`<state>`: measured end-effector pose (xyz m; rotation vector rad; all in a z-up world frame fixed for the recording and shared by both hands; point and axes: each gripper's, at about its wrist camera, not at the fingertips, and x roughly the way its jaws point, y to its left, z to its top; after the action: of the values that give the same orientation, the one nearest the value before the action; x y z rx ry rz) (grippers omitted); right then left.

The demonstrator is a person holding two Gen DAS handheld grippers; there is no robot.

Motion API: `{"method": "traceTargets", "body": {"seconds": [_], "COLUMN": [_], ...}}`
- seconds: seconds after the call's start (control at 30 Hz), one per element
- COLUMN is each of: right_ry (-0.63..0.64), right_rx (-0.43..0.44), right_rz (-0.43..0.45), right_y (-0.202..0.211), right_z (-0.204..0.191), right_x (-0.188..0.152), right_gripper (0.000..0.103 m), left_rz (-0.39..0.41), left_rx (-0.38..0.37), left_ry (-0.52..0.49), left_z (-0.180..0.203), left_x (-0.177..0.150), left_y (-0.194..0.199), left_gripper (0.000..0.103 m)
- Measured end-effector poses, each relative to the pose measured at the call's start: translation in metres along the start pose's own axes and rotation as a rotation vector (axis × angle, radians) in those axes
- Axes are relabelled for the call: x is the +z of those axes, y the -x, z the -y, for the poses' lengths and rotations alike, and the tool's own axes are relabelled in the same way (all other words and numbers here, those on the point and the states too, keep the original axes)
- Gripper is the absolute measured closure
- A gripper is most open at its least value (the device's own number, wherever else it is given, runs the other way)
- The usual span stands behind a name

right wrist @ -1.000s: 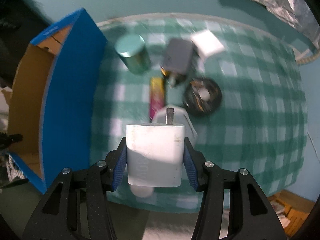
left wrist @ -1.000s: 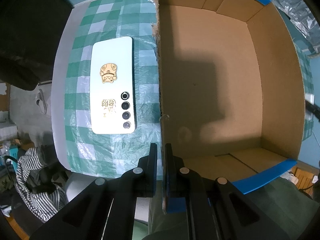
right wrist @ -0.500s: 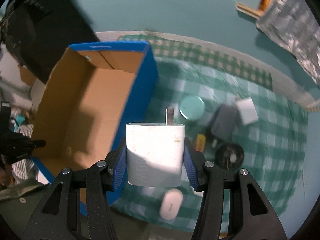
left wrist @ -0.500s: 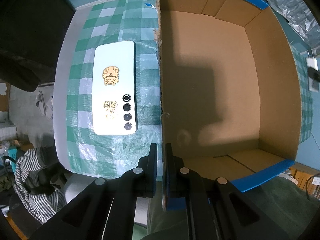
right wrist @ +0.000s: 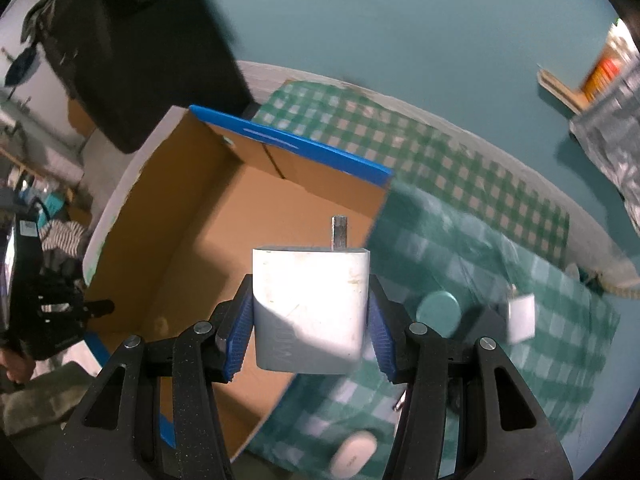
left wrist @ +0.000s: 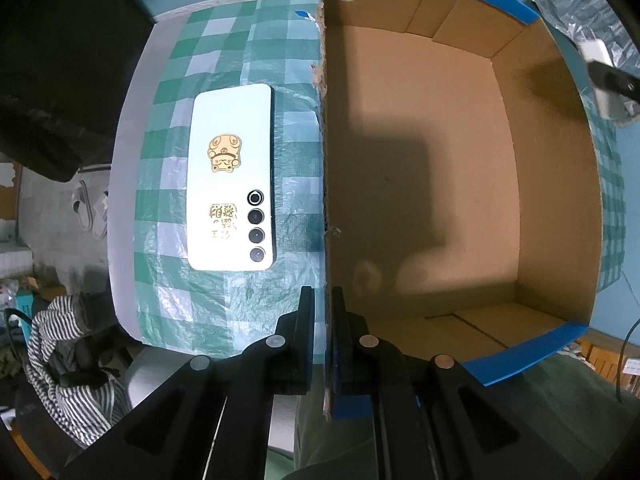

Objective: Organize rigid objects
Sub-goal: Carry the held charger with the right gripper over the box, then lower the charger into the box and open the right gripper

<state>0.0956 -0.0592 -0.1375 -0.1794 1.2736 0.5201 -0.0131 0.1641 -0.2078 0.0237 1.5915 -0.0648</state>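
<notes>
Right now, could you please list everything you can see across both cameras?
Box: one, brown cardboard with blue outside, open, empty, on the table.
Phone: one, white with gold stickers, face down, left of the box.
Charger: one, white, held above the box's edge.
Tin: one, teal, round, on the cloth right of the box.
Small white block: one, blurred, beside a dark block.
White oval item: one, near cloth edge.
Tablecloth: one, green-white checked.
Left gripper: shut on the box's wall.
Right gripper: shut on the charger.
</notes>
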Motion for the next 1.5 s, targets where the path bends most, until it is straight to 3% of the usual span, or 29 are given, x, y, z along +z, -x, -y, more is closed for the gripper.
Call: {"method": "traceTargets", "body": {"seconds": [0.67,1.13,1.5], "right_ry": [0.067,0.029,-0.012], "right_rx": [-0.019,-0.026,-0.03], "right_rz": [-0.146,-0.121,-0.059], "right_y": [-0.066,-0.062,-0.027], "right_z": [-0.017,-0.013,-0.011], "right_x": [0.013,0.016,0.016], "right_gripper": [0.051,0.051,0.05], "left_rz": [0.003,0.009,0.011], "left_rx": [-0.016,-0.014,-0.014], "left_ry": [0.012,0.009,0.005], "left_z": [-0.005,-0.006,-0.005], "left_x": [0.0,-0.001,-0.003], "left_y": [0.001,0.004,0.004], "left_gripper": [0.096,0.096,0.096]}}
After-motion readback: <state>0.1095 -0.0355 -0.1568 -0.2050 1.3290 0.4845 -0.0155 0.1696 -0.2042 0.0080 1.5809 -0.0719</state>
